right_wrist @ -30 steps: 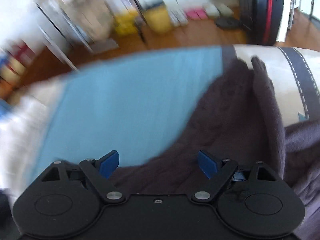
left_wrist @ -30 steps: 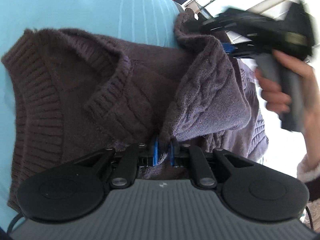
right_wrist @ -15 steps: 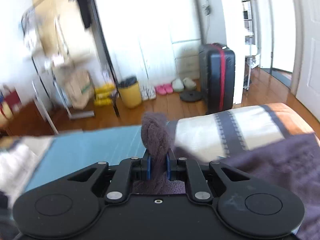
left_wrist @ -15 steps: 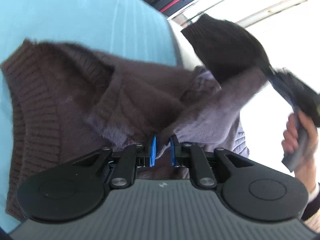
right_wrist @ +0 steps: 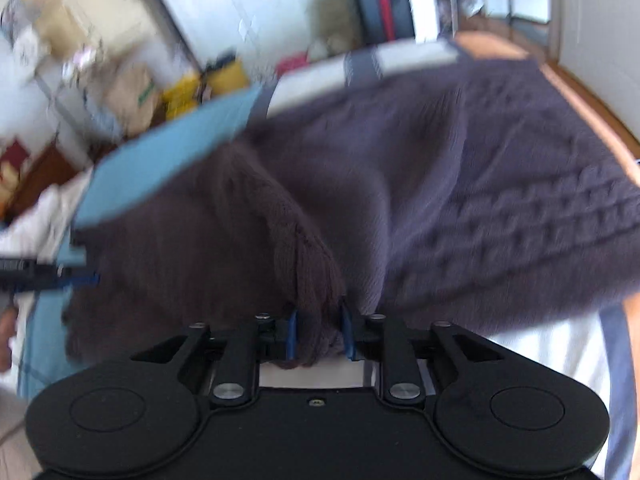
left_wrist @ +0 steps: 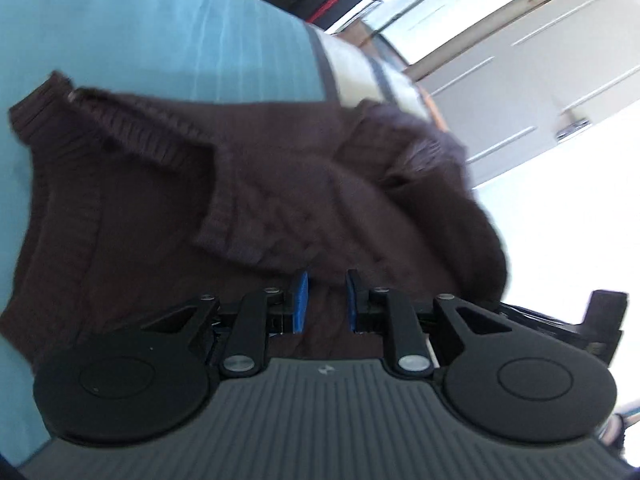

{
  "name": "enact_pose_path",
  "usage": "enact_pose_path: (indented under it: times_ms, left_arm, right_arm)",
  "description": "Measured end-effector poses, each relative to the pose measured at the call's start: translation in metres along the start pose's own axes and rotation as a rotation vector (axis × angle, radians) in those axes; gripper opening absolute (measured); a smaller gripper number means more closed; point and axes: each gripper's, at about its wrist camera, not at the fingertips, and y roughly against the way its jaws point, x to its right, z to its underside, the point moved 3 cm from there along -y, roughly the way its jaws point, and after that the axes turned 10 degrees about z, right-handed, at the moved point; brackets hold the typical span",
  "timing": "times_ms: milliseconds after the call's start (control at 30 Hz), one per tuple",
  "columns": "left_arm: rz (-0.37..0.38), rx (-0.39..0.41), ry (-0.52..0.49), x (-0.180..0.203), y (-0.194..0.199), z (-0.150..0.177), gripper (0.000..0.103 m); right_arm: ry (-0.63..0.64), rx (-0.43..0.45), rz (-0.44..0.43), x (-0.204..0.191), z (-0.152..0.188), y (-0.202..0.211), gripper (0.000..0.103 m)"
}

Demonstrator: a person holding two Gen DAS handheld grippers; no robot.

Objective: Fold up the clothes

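Observation:
A dark brown-purple cable-knit sweater [left_wrist: 280, 200] lies on a light blue bed sheet [left_wrist: 160, 40], ribbed hem at the left and a folded flap across its middle. My left gripper [left_wrist: 324, 304] sits low at its near edge, blue pads close together with dark knit between them. In the right wrist view the sweater [right_wrist: 480, 180] spreads wide, blurred by motion. My right gripper [right_wrist: 319, 332] is shut on a bunched knit sleeve end. The left gripper's blue tips [right_wrist: 78, 279] show at the far left edge.
A white blanket with dark stripes [left_wrist: 352, 68] covers the bed beyond the blue sheet [right_wrist: 160, 160]. A black suitcase with a red stripe [right_wrist: 384, 8] stands on the wood floor behind. Bags and clutter [right_wrist: 132, 88] line the far wall.
My right gripper has swung down from its raised position, carrying the sleeve low over the sweater body. The left gripper has kept its hold at the near edge.

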Motion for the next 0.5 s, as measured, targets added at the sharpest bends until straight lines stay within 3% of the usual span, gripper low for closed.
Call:
enact_pose_path:
  times_ms: [167,267,300,367,433,467,500]
  left_arm:
    - [-0.088,-0.025,0.017,-0.002,0.0,0.023,0.021]
    - [-0.072,0.025,0.018,-0.004,0.002,0.019,0.036]
    - [-0.06,0.039,0.03,-0.007,0.004,0.014,0.04]
    - [-0.013,0.025,0.055,-0.012,-0.008,0.01,0.04]
    - [0.039,-0.011,0.074,-0.015,-0.027,0.007,0.04]
    - [0.022,-0.005,0.061,-0.015,-0.029,0.006,0.04]
    - [0.005,0.0,0.047,-0.015,-0.032,0.006,0.04]
  right_arm:
    - [0.123,0.156,-0.016,-0.012,-0.007,0.032,0.051]
    - [0.141,0.24,-0.048,-0.016,-0.012,0.042,0.065]
    - [0.159,0.254,-0.048,-0.017,-0.014,0.038,0.066]
    - [0.212,0.266,-0.052,-0.025,-0.02,0.026,0.066]
    - [0.251,0.2,-0.106,-0.042,-0.023,0.001,0.065]
    - [0.298,0.174,-0.086,-0.054,-0.024,-0.005,0.058]
    - [0.342,0.176,-0.034,-0.06,-0.024,-0.012,0.035]
